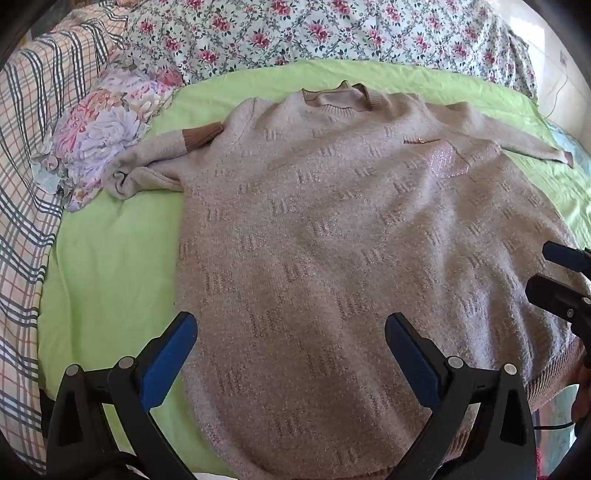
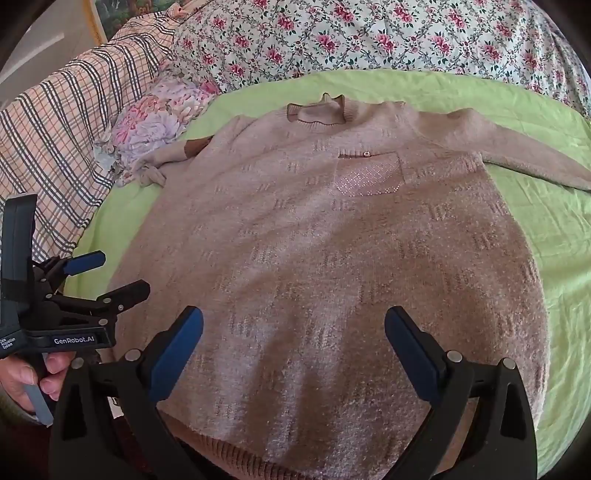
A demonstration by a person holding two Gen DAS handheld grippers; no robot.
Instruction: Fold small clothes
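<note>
A beige knit sweater (image 1: 332,229) lies flat, front up, on a green sheet (image 1: 107,258), collar at the far end. It also shows in the right wrist view (image 2: 332,258). Its left sleeve (image 1: 159,158) is bunched beside the body, with a brown cuff. Its right sleeve (image 2: 535,158) stretches out to the right. A shiny chest pocket (image 2: 369,177) sits on its right half. My left gripper (image 1: 291,332) is open above the sweater's lower left part. My right gripper (image 2: 293,328) is open above the lower hem area. Both hold nothing.
A floral quilt (image 1: 295,33) runs along the far edge. A plaid blanket (image 1: 33,147) lies at the left. A crumpled flowered cloth (image 1: 103,129) sits by the left sleeve. Green sheet shows at the right (image 2: 561,258).
</note>
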